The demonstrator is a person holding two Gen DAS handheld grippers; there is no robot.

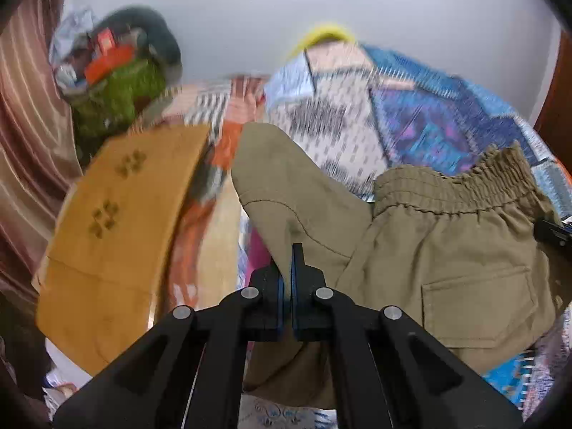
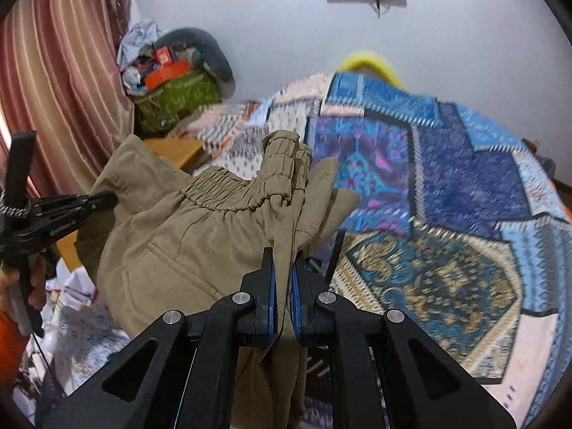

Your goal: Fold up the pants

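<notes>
I had my left gripper point(image 1: 288, 268) and right gripper point(image 2: 283, 268) each clamped on the khaki elastic-waisted cotton pants point(image 1: 447, 250), holding them spread above the patchwork-quilted bed point(image 2: 447, 178), apparently to lay them flat.

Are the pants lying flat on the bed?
No, the pants hang bunched in the air, pinched between the right gripper's fingers above the patterned bedspread.

Even indoor light, motion-blurred background, fisheye bending with dark corners.
</notes>
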